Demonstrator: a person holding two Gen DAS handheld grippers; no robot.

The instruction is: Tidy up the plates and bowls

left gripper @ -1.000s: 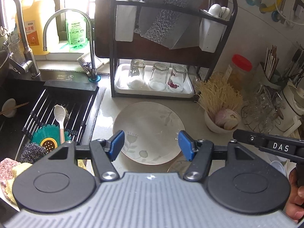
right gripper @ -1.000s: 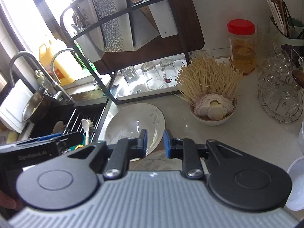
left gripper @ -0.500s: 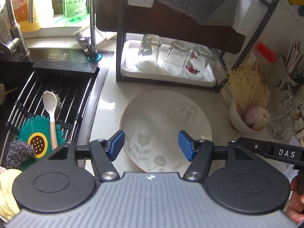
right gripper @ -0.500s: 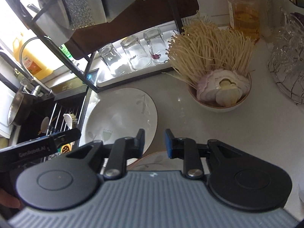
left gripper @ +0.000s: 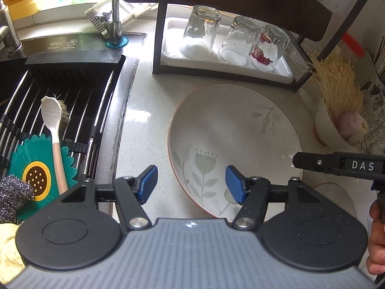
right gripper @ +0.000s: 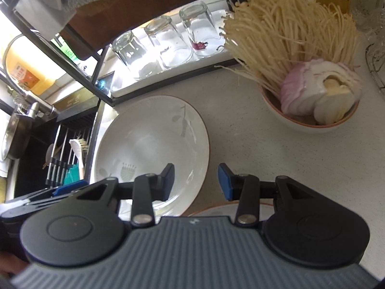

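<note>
"DAS" stands on the right gripper (left gripper: 341, 166); "SUS304" marks the sink rim (left gripper: 72, 43).

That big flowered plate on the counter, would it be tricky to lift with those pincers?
Probably somewhat. The plate looks like glazed ceramic and shines, so it may be slippery. It lies flat on the counter, leaving little rim to get under. It looks stiff and breakable, likely heavy enough to tilt when gripped by one edge.
</note>
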